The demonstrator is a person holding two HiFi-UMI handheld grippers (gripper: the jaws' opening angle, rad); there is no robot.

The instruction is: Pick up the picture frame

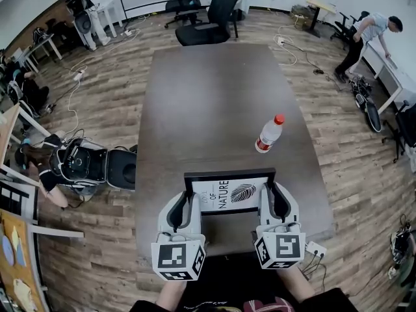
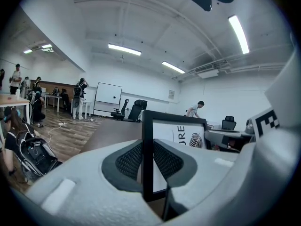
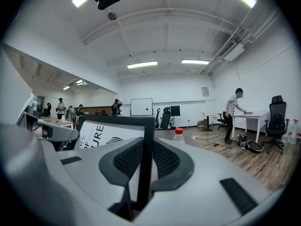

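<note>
The picture frame (image 1: 229,192) is black with a white print of a leaf and lettering. It is held upright above the near end of the dark table (image 1: 208,96). My left gripper (image 1: 188,208) is shut on the frame's left edge (image 2: 147,159), its ribbed pads pressing both faces. Over on the other side, my right gripper (image 1: 272,200) is shut on the right edge (image 3: 146,159) the same way. Both grippers point almost level, away from me.
A clear plastic bottle with a red cap (image 1: 269,134) stands on the table beyond the frame, to the right. Office chairs (image 1: 209,18) sit at the far end. A person (image 1: 367,34) bends over a desk at the far right. A white power strip (image 1: 316,249) lies near the right gripper.
</note>
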